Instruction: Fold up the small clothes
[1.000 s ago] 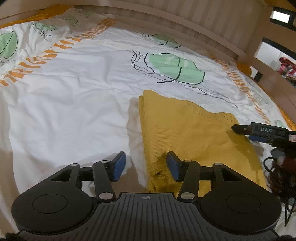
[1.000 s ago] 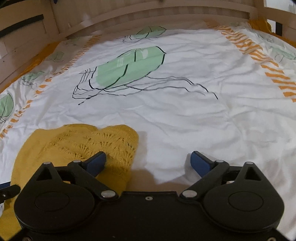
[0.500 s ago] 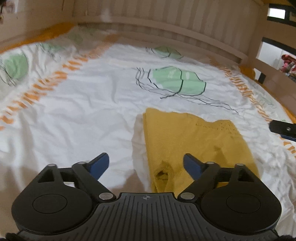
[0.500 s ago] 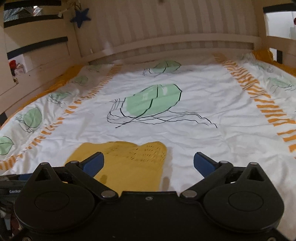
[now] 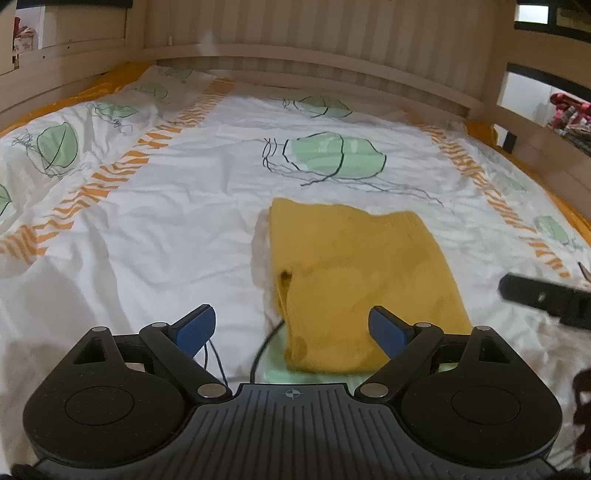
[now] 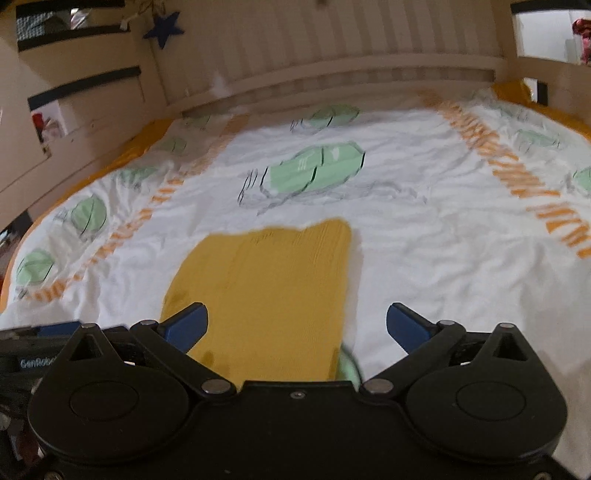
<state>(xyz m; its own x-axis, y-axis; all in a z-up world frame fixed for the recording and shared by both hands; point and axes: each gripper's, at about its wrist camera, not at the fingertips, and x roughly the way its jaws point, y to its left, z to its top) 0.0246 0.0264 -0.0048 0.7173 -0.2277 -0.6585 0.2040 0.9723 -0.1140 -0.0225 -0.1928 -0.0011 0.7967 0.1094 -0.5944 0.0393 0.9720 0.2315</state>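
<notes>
The yellow garment [image 5: 362,280] is lying folded into a rough rectangle on the bed [image 5: 155,229], near the middle of the leaf-print cover. Its long axis is running away from both cameras, toward the slatted headboard [image 5: 332,33].

The left tool [image 5: 291,328] is hovering above the garment's near end with its jaws spread wide and holding nothing; the garment's left edge is falling between the two pads. The right tool [image 6: 295,325] is equally wide open and empty, with the garment lying ahead and to its left and the garment's right edge sitting between its pads. Both are sitting about equally near to the near end, each over its own side.

The fold is looking largely done. Any further fold would probably be bringing the near end forward along that long axis.
</notes>
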